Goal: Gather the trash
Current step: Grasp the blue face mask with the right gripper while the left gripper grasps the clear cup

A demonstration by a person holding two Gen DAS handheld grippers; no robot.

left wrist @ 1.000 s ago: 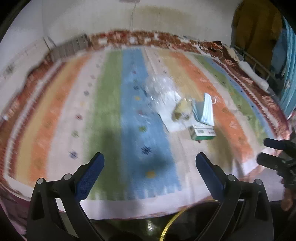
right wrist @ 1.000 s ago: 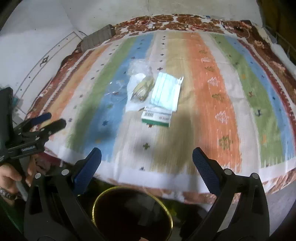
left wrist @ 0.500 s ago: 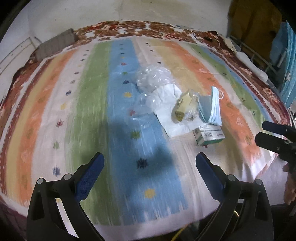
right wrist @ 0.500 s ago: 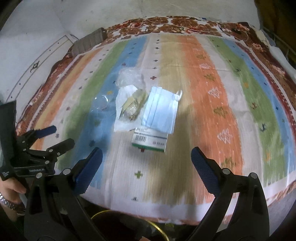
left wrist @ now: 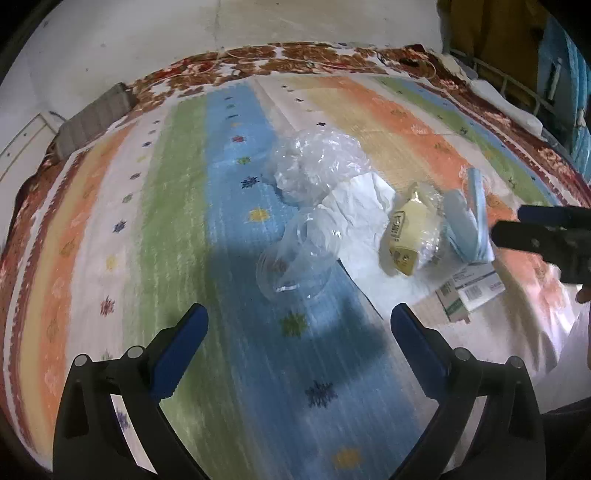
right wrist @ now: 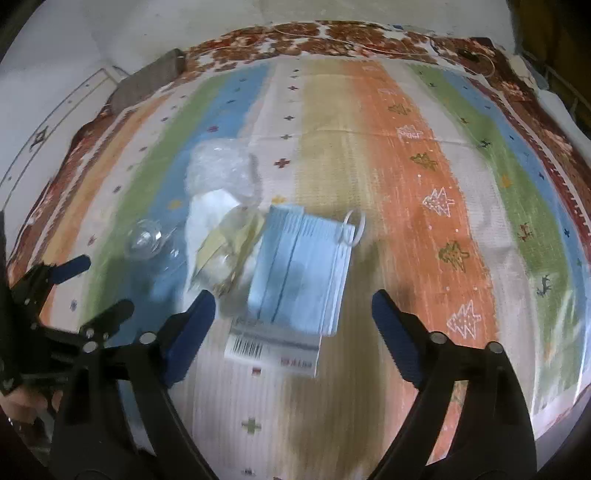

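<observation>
A heap of trash lies on the striped rug [left wrist: 229,184]: a clear plastic cup [left wrist: 295,266] on its side, crumpled clear film [left wrist: 317,166], white tissue [left wrist: 362,221], a yellow wrapper [left wrist: 406,236], a blue face mask [right wrist: 299,273] and a small white box [right wrist: 273,347] with a barcode. My left gripper [left wrist: 295,325] hovers open just short of the cup. My right gripper [right wrist: 293,314] is above the mask and box. Its jaws are closing, with the mask and box lying below the gap and the pads clear of them.
A grey folded cloth [left wrist: 92,122] lies at the rug's far left corner. White floor [left wrist: 184,44] lies beyond the rug. Hanging clothes [left wrist: 491,29] and a white rail [left wrist: 517,88] stand at the far right. The rug's orange and green stripes [right wrist: 480,184] stretch off to the right.
Both grippers have come forward and lower over the rug toward the trash heap, which looks larger now. The gold-rimmed bin below them has dropped out of view. The right jaws are slightly narrower.
</observation>
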